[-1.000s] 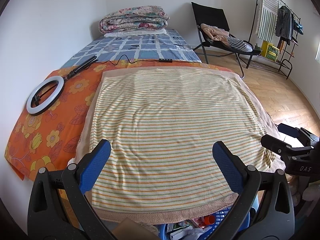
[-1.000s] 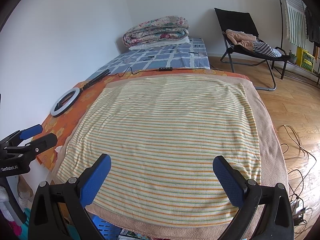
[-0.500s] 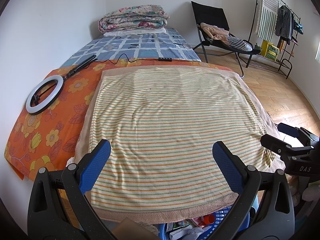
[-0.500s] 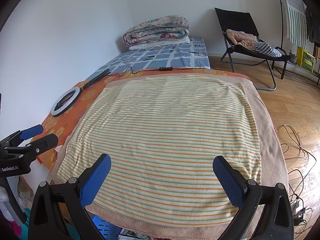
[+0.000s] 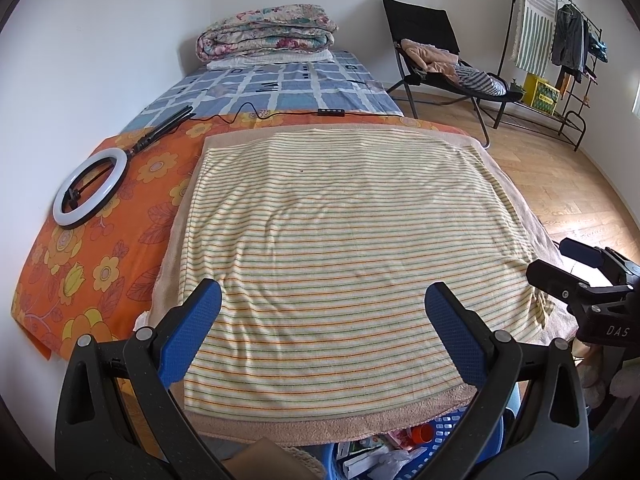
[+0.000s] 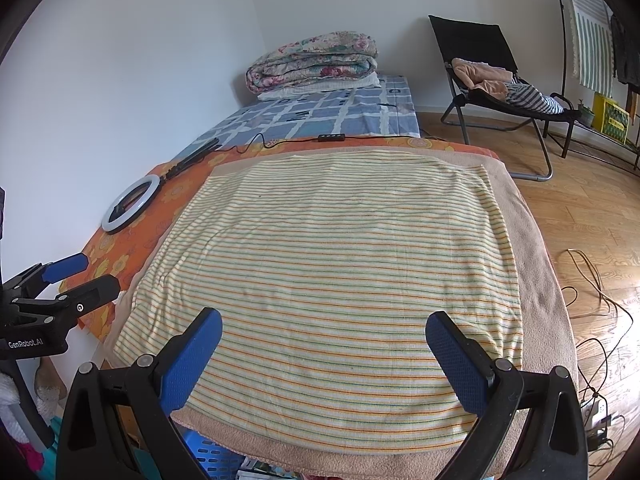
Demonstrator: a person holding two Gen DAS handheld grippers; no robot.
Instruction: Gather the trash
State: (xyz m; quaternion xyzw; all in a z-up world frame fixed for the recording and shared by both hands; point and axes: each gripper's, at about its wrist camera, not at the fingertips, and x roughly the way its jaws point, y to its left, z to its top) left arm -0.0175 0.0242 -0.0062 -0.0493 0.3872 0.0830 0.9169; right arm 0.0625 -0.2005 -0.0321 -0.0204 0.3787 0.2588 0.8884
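White walls and wood floor framed a bed [image 5: 280,84] beyond both sets of fingers, with a striped towel [image 5: 340,248] spread ahead of them. Nothing had shifted over the last second. Below the fingers a blue basket [image 5: 448,436] held packets and wrappers, likely the trash. Left gripper [image 5: 324,320] and right gripper [image 6: 324,344] hung spread and empty; whether collecting was over I could not tell.

I hold both grippers level, side by side, pointing toward the far wall. My left gripper [image 5: 322,330] has its blue-padded jaws spread wide with nothing between them. My right gripper [image 6: 322,360] is spread just as wide, also empty. Each shows at the edge of the other's view, the two apart and not touching.
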